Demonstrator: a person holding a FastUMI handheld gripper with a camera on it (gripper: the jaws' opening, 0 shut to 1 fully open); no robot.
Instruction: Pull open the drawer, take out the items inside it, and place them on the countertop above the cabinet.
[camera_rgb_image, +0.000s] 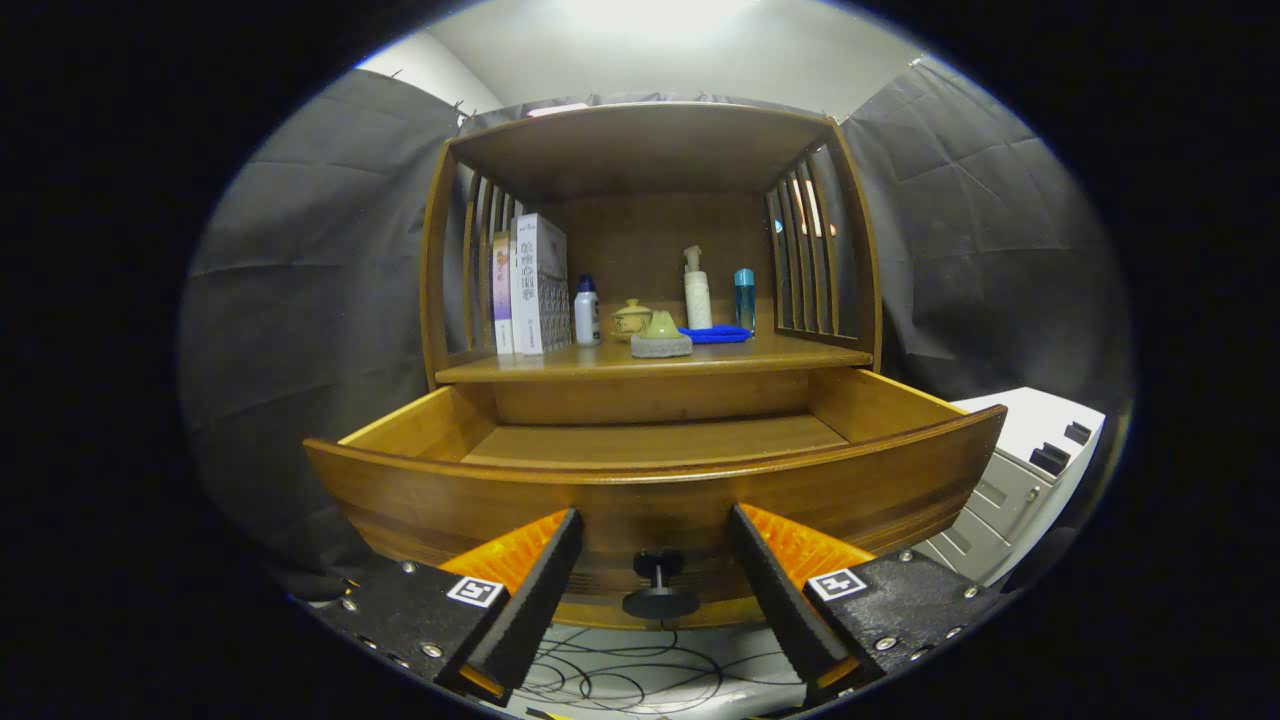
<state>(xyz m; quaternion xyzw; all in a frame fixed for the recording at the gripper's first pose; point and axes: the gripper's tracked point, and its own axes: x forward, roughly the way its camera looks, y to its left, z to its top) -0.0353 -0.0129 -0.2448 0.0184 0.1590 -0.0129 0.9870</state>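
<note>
The wooden drawer (655, 495) stands pulled out toward me, and the part of its floor (655, 440) I can see is bare. Its dark knob (660, 585) sits between my fingers, with a gap on each side. My gripper (655, 535) is open just in front of the drawer's front panel. On the countertop (800, 352) above the drawer stand books (530, 285), a small white bottle (586, 312), a yellowish teapot (632, 318), a green object on a grey block (661, 337), a blue cloth (716, 334), a white pump bottle (697, 290) and a blue bottle (744, 298).
The cabinet has slatted sides (805, 255) and a top shelf board (640, 140) over the countertop. A white unit with dark handles (1030, 465) stands to the right of the drawer. Loose cables (620, 675) lie on the floor below the knob.
</note>
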